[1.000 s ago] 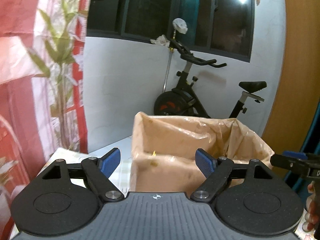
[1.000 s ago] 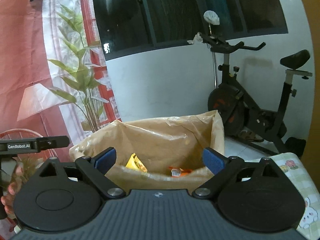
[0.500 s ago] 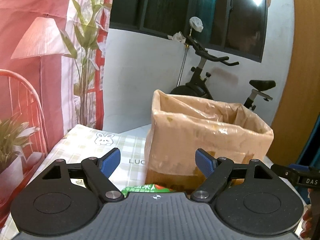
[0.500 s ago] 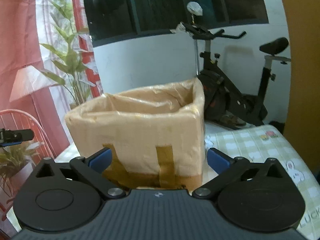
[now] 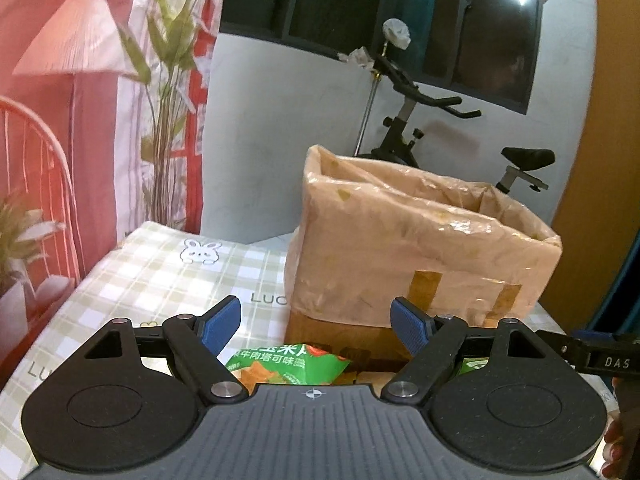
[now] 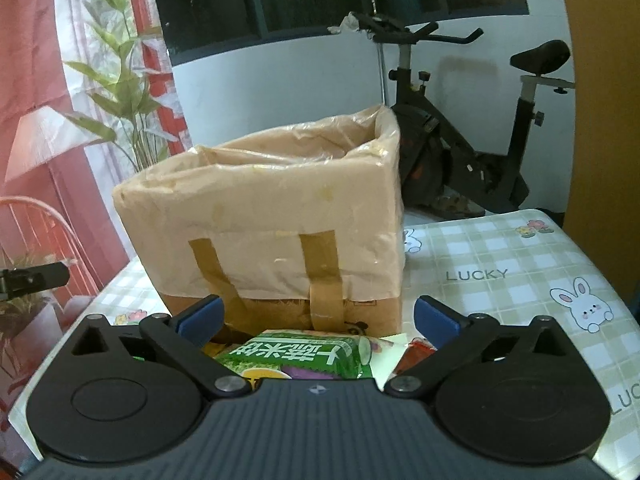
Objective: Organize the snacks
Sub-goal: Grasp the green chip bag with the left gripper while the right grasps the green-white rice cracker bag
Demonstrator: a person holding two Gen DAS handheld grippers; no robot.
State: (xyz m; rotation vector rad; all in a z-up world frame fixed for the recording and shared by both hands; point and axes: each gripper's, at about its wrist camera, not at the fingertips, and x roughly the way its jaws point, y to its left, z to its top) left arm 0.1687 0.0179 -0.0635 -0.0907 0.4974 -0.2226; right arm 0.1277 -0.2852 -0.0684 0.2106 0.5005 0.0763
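A cardboard box lined with a tan plastic bag (image 5: 420, 248) stands on the checked tablecloth (image 5: 168, 280); it also shows in the right wrist view (image 6: 276, 232). My left gripper (image 5: 316, 326) is open and empty, just above a green snack packet (image 5: 288, 366) in front of the box. My right gripper (image 6: 318, 320) is open and empty above another green snack packet (image 6: 296, 360), with a red packet (image 6: 416, 354) beside it. The box's inside is hidden.
An exercise bike (image 6: 452, 152) stands behind the table against the white wall. A leafy plant (image 5: 168, 92) and a red curtain are at the left. The other gripper's tip shows at the right edge (image 5: 592, 354).
Both grippers have pulled back and dropped from above the box opening to low in front of it. Snack packets on the table have come into view under them. Both stayed open.
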